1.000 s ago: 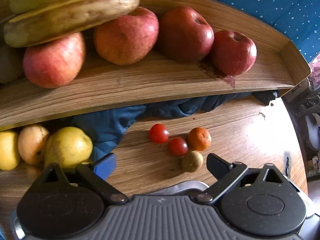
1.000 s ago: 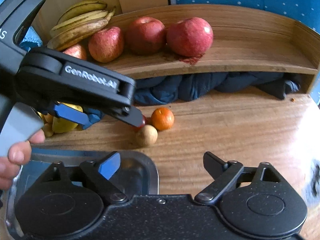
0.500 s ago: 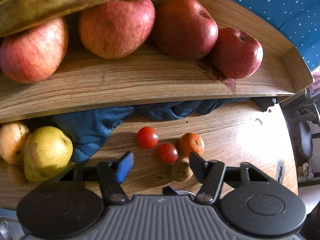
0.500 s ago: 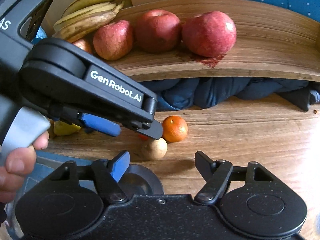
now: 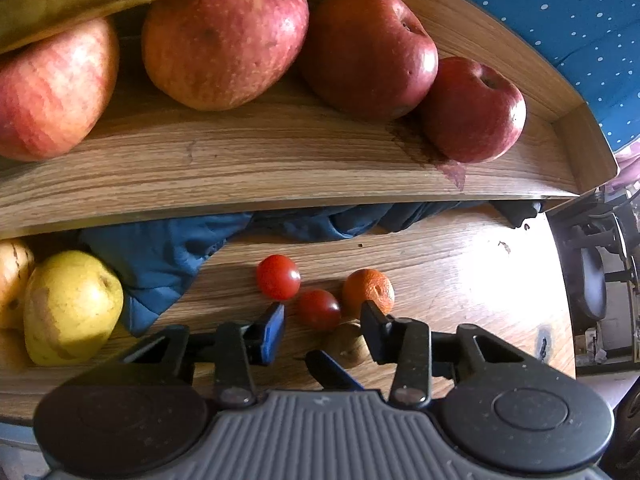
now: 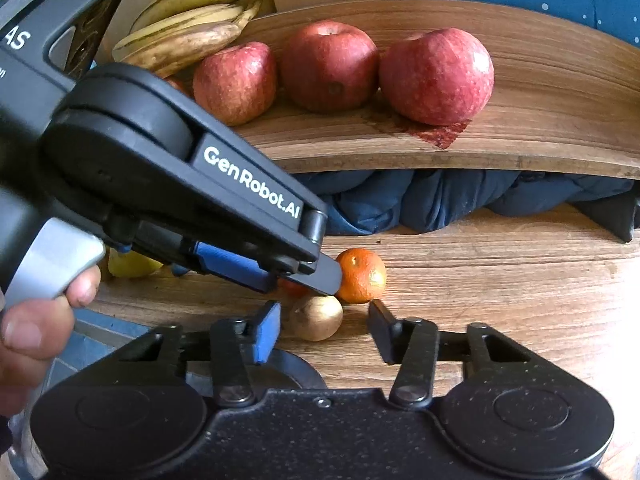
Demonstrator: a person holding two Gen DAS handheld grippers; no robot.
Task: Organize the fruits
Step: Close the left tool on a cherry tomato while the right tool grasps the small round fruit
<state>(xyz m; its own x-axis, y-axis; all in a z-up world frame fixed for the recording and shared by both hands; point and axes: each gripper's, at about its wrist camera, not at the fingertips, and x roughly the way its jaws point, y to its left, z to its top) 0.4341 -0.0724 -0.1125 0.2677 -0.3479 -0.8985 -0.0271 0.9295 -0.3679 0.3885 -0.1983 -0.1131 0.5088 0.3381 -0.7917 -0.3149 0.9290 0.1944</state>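
**Two claws over small fruit on a wooden table**

The table (image 5: 460,264) is wood-grain laminate, glare-bright to the right of the left claw (image 5: 322,322). That claw is spread, nothing in it; between its tips lies a dark tomato (image 5: 318,308), with a second tomato (image 5: 278,277) just ahead to the left and an orange (image 5: 369,290) at the right tip. A brown fruit (image 5: 347,342) sits just under the claw, close to its right finger.

The right claw (image 6: 322,326) is also spread and empty — the brown fruit (image 6: 316,317) lies between its tips, the orange (image 6: 361,275) just beyond. A hand (image 6: 36,320) grips the left claw's handle, off to the left of the right claw, and a metal tray (image 6: 296,372) shows just beneath its fingers.

Ahead of both claws a curved wooden shelf (image 5: 280,176) carries red apples (image 5: 224,38) and bananas (image 6: 180,28); a dark stain marks it by the rightmost apple. A blue cloth (image 6: 440,196) is bunched under the shelf. Far left of the left claw sits a yellow pear (image 5: 70,306). Behind the shelf — blue fabric with white dots (image 5: 580,24).
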